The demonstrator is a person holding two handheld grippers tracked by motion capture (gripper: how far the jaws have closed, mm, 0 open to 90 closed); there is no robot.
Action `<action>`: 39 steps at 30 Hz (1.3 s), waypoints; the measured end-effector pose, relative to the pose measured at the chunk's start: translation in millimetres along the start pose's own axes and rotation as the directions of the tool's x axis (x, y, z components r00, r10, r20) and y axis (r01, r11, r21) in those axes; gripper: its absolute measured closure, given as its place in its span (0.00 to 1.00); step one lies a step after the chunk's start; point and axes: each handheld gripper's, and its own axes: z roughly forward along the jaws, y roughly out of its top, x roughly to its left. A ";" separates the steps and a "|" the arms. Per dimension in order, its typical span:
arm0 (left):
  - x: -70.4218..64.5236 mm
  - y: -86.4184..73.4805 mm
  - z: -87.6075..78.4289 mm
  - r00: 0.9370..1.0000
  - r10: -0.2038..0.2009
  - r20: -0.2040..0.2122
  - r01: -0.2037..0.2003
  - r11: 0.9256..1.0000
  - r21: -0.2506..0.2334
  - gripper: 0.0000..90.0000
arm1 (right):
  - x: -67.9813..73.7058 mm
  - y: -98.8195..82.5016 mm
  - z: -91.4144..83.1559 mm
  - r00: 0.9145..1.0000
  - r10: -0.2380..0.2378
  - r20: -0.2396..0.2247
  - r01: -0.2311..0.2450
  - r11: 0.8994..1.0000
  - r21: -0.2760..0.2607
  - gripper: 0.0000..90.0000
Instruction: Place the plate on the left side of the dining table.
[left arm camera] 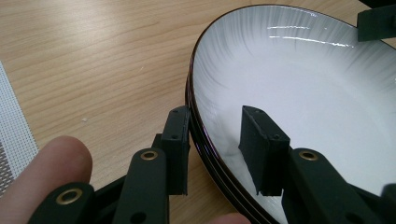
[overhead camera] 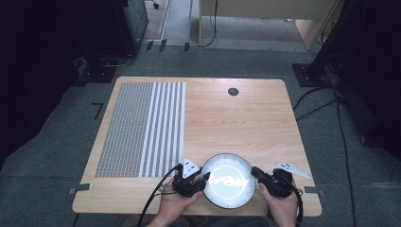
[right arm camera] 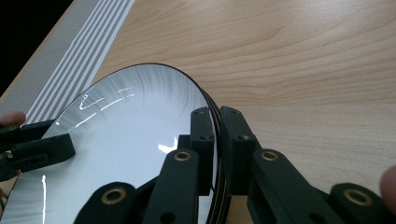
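While no writing can be read, a round white plate [overhead camera: 228, 179] is held between both grippers: the right gripper [right arm camera: 217, 140] pinches its rim, the left gripper [left arm camera: 215, 140] straddles the opposite rim, jaws spread.

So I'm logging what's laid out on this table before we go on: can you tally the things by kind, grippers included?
Plates: 1, white with a dark rim
Placemats: 1, grey and white striped
Grippers: 2, left and right
White three-cornered piece near the table's right edge: 1
Total: 5
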 end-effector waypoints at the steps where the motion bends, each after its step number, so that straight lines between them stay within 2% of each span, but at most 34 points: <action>1: 0.4 0.1 0.0 1.000 -0.002 0.004 0.002 1.000 0.000 0.70 | 1.1 -0.8 0.4 1.000 -0.013 0.000 0.013 1.000 -0.005 0.91; 4: 0.6 -0.3 0.2 1.000 -0.007 0.006 0.007 1.000 -0.004 0.70 | 2.3 -1.5 0.8 1.000 -0.025 -0.007 0.025 1.000 -0.009 0.88; 5: 0.3 -0.4 0.2 1.000 -0.009 0.005 0.009 1.000 -0.005 0.70 | 3.5 -2.0 1.0 0.999 -0.034 0.003 0.034 0.999 -0.012 0.89; 6: 0.0 -0.5 0.2 1.000 -0.009 0.003 0.009 1.000 -0.006 0.70 | 6.6 -2.8 2.0 0.997 -0.058 0.043 0.058 0.998 -0.019 0.96; 7: -0.4 -0.5 0.2 1.000 -0.009 0.001 0.009 1.000 -0.009 0.69 | 8.3 -3.1 2.4 0.995 -0.072 0.067 0.073 0.997 -0.021 0.98; 10: -0.3 -0.5 0.2 1.000 -0.011 0.002 0.011 1.000 -0.013 0.69 | 9.9 -3.7 3.1 0.994 -0.076 0.074 0.078 0.997 -0.026 0.99; 11: -0.1 -0.4 0.2 1.000 -0.011 0.004 0.011 1.000 -0.013 0.69 | 6.6 -3.6 3.2 0.998 -0.034 0.052 0.036 0.999 -0.034 0.99; 13: 0.4 -0.2 0.3 1.000 -0.012 0.008 0.012 1.000 -0.013 0.69 | -0.3 -3.8 3.2 0.999 0.032 0.003 -0.032 0.999 -0.038 1.00; 14: 0.4 -0.2 0.3 1.000 -0.012 0.008 0.012 1.000 -0.013 0.69 | -0.3 -3.8 3.2 0.999 0.032 0.003 -0.032 0.999 -0.038 1.00; 15: 0.7 -0.3 0.5 1.000 -0.015 0.014 0.016 1.000 -0.014 0.68 | -4.4 -3.4 3.1 0.998 0.052 -0.029 -0.053 0.998 -0.033 1.00; 18: 1.3 0.2 0.0 0.999 -0.023 0.024 0.024 0.999 -0.024 0.67 | -6.2 -3.2 3.7 0.997 0.062 -0.053 -0.063 0.998 -0.023 1.00; 19: 2.8 1.7 -2.1 0.999 -0.035 0.034 0.036 0.999 -0.035 0.66 | -9.6 -4.1 6.6 0.988 0.111 -0.110 -0.111 0.994 0.004 1.00; 20: 2.8 1.7 -2.1 0.999 -0.035 0.034 0.036 0.999 -0.035 0.66 | -9.6 -4.1 6.6 0.988 0.111 -0.110 -0.111 0.994 0.004 1.00; 21: 4.7 2.0 -2.3 0.998 -0.042 0.046 0.043 0.999 -0.031 0.66 | -11.9 -5.9 8.5 0.978 0.158 -0.138 -0.157 0.987 0.018 1.00; 24: 5.0 2.1 -2.1 0.998 -0.048 0.051 0.049 0.998 -0.029 0.66 | -11.0 -5.4 8.5 0.978 0.159 -0.132 -0.158 0.987 0.019 1.00; 26: 5.1 2.8 -2.1 0.997 -0.051 0.054 0.053 0.998 -0.022 0.66 | -8.2 -5.7 9.1 0.985 0.132 -0.114 -0.132 0.991 0.006 1.00; 28: 6.2 3.4 -2.1 0.996 -0.055 0.068 0.056 0.998 -0.010 0.63 | -6.8 -6.4 9.2 0.986 0.128 -0.106 -0.129 0.992 0.000 1.00; 29: 7.2 4.0 -2.2 0.995 -0.060 0.080 0.060 0.998 0.000 0.62 | -7.4 -8.2 10.2 0.982 0.151 -0.114 -0.153 0.988 -0.013 0.99; 31: 11.8 6.8 -3.2 0.988 -0.097 0.118 0.092 0.995 0.041 0.61 | -6.6 -10.5 12.1 0.976 0.181 -0.122 -0.185 0.982 -0.026 0.99; 32: 11.8 6.8 -3.2 0.988 -0.097 0.118 0.092 0.995 0.041 0.59 | -6.6 -10.5 12.1 0.976 0.181 -0.122 -0.185 0.982 -0.026 0.99; 33: 15.6 8.1 -3.7 0.980 -0.125 0.156 0.114 0.991 0.074 0.57 | -4.2 -11.9 14.3 0.978 0.170 -0.120 -0.176 0.984 -0.038 0.99; 34: 15.6 8.1 -3.7 0.980 -0.125 0.156 0.114 0.991 0.074 0.55 | -4.2 -11.9 14.3 0.978 0.170 -0.120 -0.176 0.984 -0.038 0.99; 35: 16.9 8.2 -4.1 0.975 -0.138 0.171 0.125 0.988 0.088 0.55 | -1.7 -12.3 15.2 0.982 0.148 -0.114 -0.153 0.987 -0.041 0.99; 36: 18.7 8.5 -5.6 0.971 -0.154 0.182 0.137 0.985 0.101 0.54 | 3.6 -13.1 16.9 0.991 0.097 -0.095 -0.102 0.994 -0.048 0.99; 37: 18.7 8.5 -5.6 0.971 -0.154 0.182 0.137 0.985 0.101 0.55 | 3.6 -13.1 16.9 0.991 0.097 -0.095 -0.102 0.994 -0.048 0.99; 39: 18.8 8.5 -6.7 0.971 -0.150 0.184 0.133 0.986 0.100 0.56 | 8.4 -14.3 20.2 0.996 0.054 -0.076 -0.060 0.996 -0.068 0.97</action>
